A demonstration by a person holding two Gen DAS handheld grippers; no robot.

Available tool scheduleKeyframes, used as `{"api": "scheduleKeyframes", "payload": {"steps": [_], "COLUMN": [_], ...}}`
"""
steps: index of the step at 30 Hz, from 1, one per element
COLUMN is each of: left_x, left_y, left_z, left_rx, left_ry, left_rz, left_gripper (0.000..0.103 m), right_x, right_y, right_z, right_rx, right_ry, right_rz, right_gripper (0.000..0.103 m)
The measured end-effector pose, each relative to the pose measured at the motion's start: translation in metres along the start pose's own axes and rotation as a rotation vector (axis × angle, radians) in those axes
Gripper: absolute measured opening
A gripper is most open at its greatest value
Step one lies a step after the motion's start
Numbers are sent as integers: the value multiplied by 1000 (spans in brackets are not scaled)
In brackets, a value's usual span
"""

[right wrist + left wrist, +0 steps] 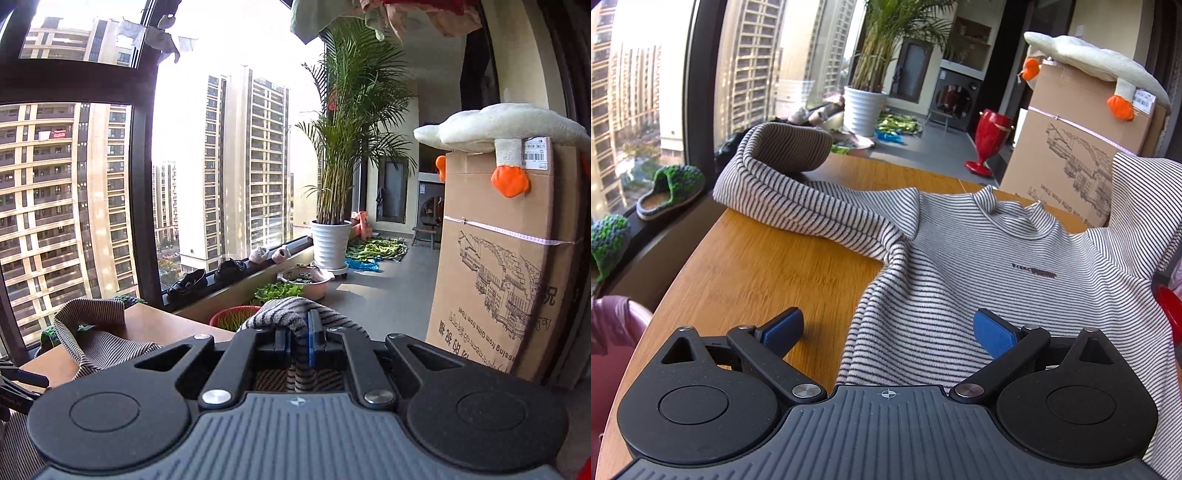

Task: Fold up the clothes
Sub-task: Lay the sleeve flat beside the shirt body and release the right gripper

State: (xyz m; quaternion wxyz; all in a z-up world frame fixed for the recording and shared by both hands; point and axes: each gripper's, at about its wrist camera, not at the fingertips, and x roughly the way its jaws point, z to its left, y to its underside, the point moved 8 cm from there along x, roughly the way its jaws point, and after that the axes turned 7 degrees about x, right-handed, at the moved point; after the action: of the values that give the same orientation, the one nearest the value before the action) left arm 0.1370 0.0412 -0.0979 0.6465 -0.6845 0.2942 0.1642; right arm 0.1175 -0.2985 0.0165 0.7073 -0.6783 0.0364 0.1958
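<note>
A black-and-white striped long-sleeved shirt (979, 258) lies face up on the wooden table (757, 266), collar away from me. Its left sleeve (798, 199) stretches to the table's far left corner, cuff end curled up. Its right sleeve (1141, 206) is lifted into the air at the right. My left gripper (890, 332) is open, its blue pads either side of the shirt's lower left edge, just above it. My right gripper (299, 339) is shut on a bunch of the striped sleeve (291, 314) and holds it above the table.
A tall cardboard box (1082, 147) with a plush goose (1100, 62) on top stands behind the table at the right. A window sill with slippers (672, 192) runs along the left. A potted palm (332, 229) and a red vase (990, 136) stand on the floor beyond.
</note>
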Motion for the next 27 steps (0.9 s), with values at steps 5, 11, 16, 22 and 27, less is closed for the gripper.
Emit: {"api": "scheduleKeyframes", "payload": {"steps": [5,11,16,22,27], "left_x": [-16,-36,-81,-78,-64], "left_y": [5,4,19,51,46], "left_z": [1,-9,-54,-44,-29], "left_rx": [2,36,102,47,2], "left_ry": [-8,20,207,199,199], "left_rz": [-31,-79,-57,88,61], "left_gripper": [101,101,101,101,101], "right_x": [19,-49,-96,-69,-43], "right_y": [67,110,120,157,149], "right_z": [5,14,61,88,77], "right_rx": [-16,94,301,470,481], "right_ry": [93,61,-163,-222,-150], "right_rz": [302,333,305,384,345], "right_gripper": [38,54,55,56,56]}}
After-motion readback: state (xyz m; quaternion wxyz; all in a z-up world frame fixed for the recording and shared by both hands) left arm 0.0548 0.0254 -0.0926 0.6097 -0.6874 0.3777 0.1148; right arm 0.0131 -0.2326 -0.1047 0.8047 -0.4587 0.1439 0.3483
